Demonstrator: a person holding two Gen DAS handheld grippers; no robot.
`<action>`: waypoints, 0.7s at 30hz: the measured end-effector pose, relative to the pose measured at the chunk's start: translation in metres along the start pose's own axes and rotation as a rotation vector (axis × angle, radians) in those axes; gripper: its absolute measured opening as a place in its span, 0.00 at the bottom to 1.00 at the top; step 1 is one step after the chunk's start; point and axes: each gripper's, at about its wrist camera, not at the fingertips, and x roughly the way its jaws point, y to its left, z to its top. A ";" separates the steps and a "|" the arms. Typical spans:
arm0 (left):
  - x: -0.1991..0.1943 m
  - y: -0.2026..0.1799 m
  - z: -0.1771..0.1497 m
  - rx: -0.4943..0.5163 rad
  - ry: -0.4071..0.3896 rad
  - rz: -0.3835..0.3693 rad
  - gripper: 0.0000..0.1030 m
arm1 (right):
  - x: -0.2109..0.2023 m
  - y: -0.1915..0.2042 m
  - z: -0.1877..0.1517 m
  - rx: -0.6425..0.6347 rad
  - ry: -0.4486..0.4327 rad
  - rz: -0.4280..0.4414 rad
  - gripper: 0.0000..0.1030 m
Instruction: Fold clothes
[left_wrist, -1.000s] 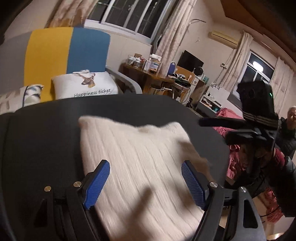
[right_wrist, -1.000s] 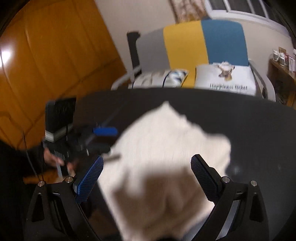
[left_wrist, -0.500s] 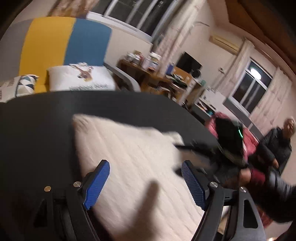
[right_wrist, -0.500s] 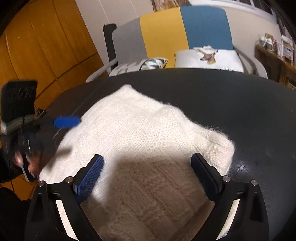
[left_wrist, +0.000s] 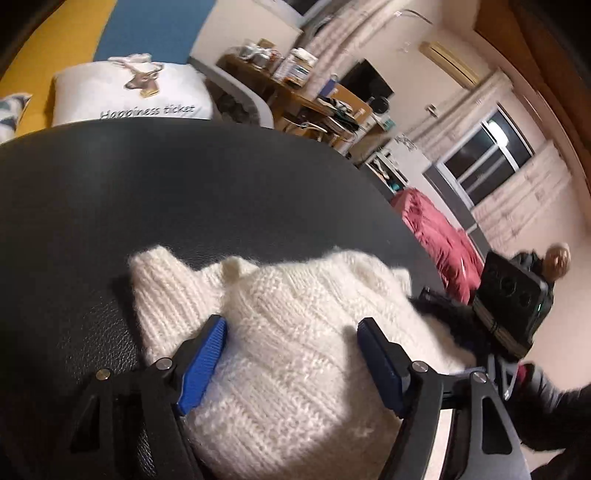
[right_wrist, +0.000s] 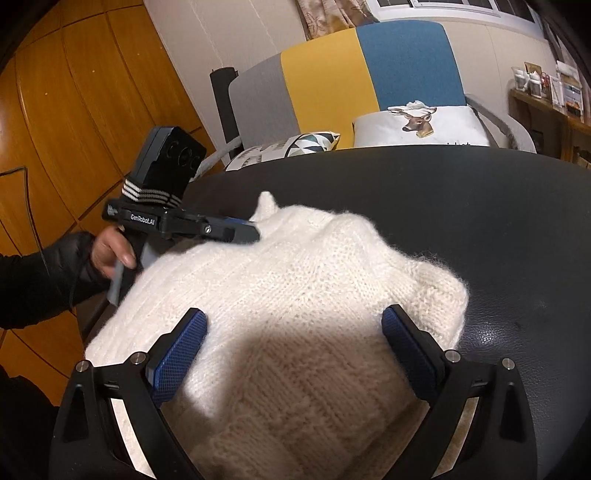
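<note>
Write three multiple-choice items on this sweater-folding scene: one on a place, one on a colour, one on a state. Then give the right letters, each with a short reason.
1. Where does the white knit sweater lie?
A. on the dark table
B. on the striped chair
C. on the floor

2. What colour are the pads of the right tool?
A. red
B. blue
C. green

3. How do the jaws of the left tool stand?
A. clamped on the sweater
B. shut on nothing
C. apart, with the sweater under them

Answers:
1 A: dark tabletop shows around the sweater on its far side in both views.
2 B: both pads facing the knit are blue.
3 C: the two pads stand wide apart with flat knit between them; the jaws have just been closing a little.
</note>
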 end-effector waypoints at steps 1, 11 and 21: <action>-0.003 -0.002 0.000 -0.006 -0.008 0.007 0.73 | 0.000 0.000 0.000 0.001 -0.002 0.001 0.95; -0.020 0.004 0.020 0.001 -0.010 0.251 0.70 | -0.005 0.009 0.007 -0.033 0.058 -0.027 0.95; -0.003 0.000 0.005 0.013 0.033 0.332 0.71 | 0.042 0.045 0.051 -0.267 0.284 -0.006 0.95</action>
